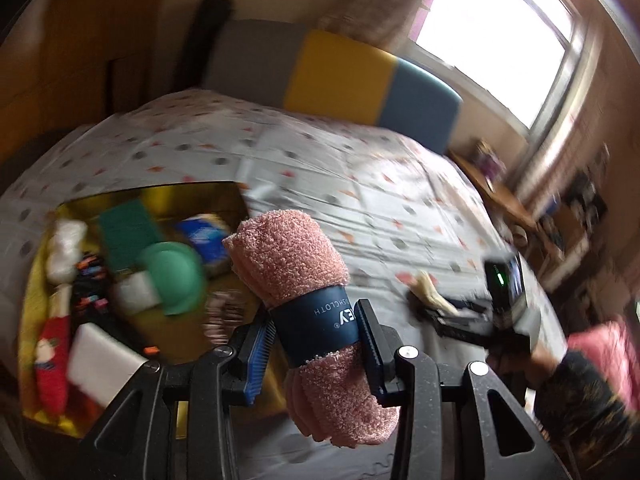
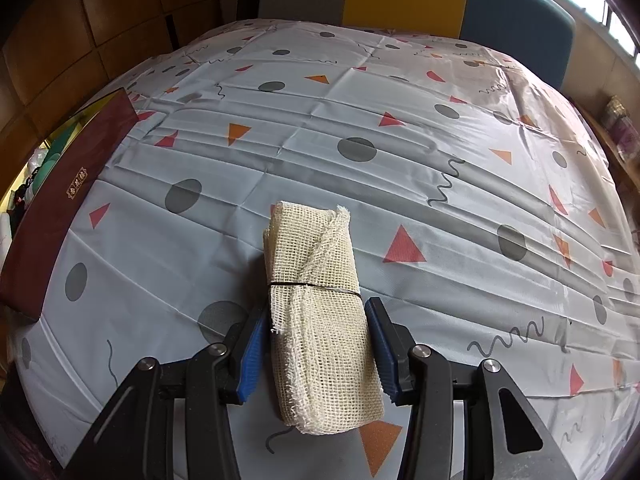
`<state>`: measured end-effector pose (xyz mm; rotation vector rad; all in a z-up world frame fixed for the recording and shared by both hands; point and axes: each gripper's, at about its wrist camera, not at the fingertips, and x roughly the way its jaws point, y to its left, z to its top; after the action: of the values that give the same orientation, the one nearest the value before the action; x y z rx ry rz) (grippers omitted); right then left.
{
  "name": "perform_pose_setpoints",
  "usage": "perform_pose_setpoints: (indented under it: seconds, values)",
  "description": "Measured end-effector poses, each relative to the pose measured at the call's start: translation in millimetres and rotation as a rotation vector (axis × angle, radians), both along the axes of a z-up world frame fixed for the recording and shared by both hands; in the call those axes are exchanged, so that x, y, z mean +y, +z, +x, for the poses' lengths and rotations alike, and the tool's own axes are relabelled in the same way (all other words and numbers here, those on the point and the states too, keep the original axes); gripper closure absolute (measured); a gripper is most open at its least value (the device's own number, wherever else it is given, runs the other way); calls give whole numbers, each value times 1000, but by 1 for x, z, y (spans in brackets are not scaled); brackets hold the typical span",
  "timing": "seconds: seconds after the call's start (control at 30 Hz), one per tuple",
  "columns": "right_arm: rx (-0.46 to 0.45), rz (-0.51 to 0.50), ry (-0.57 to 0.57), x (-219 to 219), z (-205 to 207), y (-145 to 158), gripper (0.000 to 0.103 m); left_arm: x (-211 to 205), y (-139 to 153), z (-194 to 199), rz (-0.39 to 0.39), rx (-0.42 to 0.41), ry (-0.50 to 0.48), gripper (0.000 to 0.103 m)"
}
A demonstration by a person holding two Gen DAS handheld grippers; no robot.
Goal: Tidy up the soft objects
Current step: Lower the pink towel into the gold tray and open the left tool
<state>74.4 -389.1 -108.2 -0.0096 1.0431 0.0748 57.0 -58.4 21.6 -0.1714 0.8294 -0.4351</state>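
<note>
1. Left wrist view: my left gripper [image 1: 316, 344] is clamped across the navy band of a rolled pink washcloth [image 1: 308, 292], held off the bed. The roll's long axis runs along my fingers. The gold-lined box [image 1: 168, 196] of soft things lies ahead to the left.
2. Right wrist view: my right gripper [image 2: 316, 356] straddles a banded cream mesh cloth roll [image 2: 320, 320] lying on the patterned sheet [image 2: 460, 140], lengthwise between the pads; I cannot tell whether they press it. The box's maroon wall [image 2: 60, 208] sits well off to the left.

At the lower centre of the frame, the left gripper [image 1: 314, 344] clamps a rolled pink terry washcloth [image 1: 304, 320] by its dark blue paper band. At the left sits a yellow-lined open box [image 1: 36, 280] of blurred soft items. A patterned pale tablecloth [image 1: 340, 168] fills the middle.
</note>
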Motion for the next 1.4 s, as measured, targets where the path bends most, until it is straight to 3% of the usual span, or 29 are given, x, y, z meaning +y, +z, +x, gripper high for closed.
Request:
perform_pose_setpoints:
  seconds: [0.17, 0.3, 0.57, 0.9, 1.4]
  values:
    - [1, -8, 1, 1, -1, 0, 55, 69, -7, 11, 6, 34, 180, 63]
    - [2, -14, 3, 2, 0, 0, 55, 104, -27, 18, -7, 113, 278, 63]
    - [2, -18, 8, 0, 0, 0, 55, 74, -44, 34, -62, 163, 191, 63]
    - [4, -25, 12, 2, 1, 0, 56, 45, -98, 65, 59, 276, 163, 60]
    - [2, -34, 18, 3, 2, 0, 56, 59, -69, 33, 83, 178, 204, 56]
